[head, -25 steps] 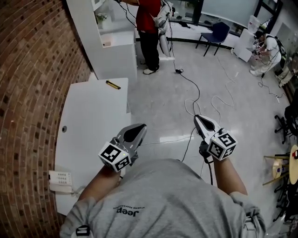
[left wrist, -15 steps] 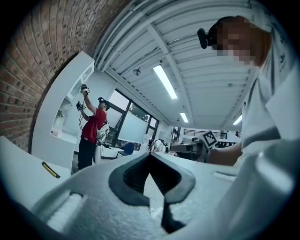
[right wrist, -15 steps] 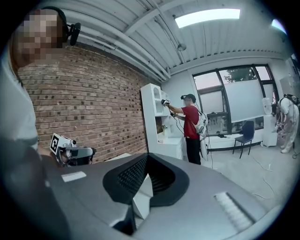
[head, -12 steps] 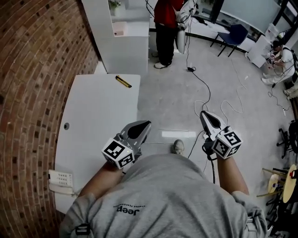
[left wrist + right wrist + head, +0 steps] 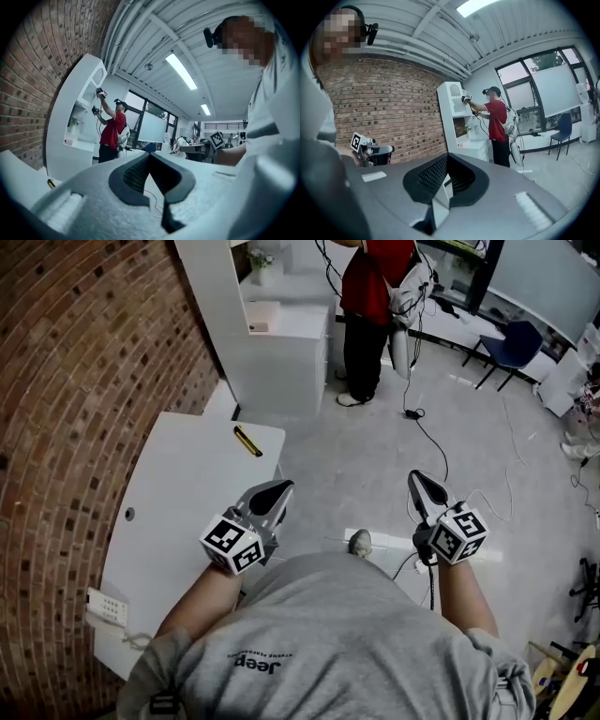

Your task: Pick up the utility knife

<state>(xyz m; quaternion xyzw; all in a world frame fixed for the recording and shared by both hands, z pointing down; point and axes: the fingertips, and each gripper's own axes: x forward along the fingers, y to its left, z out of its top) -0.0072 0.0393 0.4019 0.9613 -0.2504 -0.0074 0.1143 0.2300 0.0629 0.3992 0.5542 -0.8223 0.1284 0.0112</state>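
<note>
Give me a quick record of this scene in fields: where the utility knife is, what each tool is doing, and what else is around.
utility knife: lying at the far end of the white table, near its right edge, untouched
table position: along the brick wall, on the person's left
left tool: jaws together, empty, by the table's right edge, short of the knife
right tool: jaws together, empty, over the floor
also on table: telephone at the near corner
background: person in red at a white cabinet
task status: knife not yet picked up
</note>
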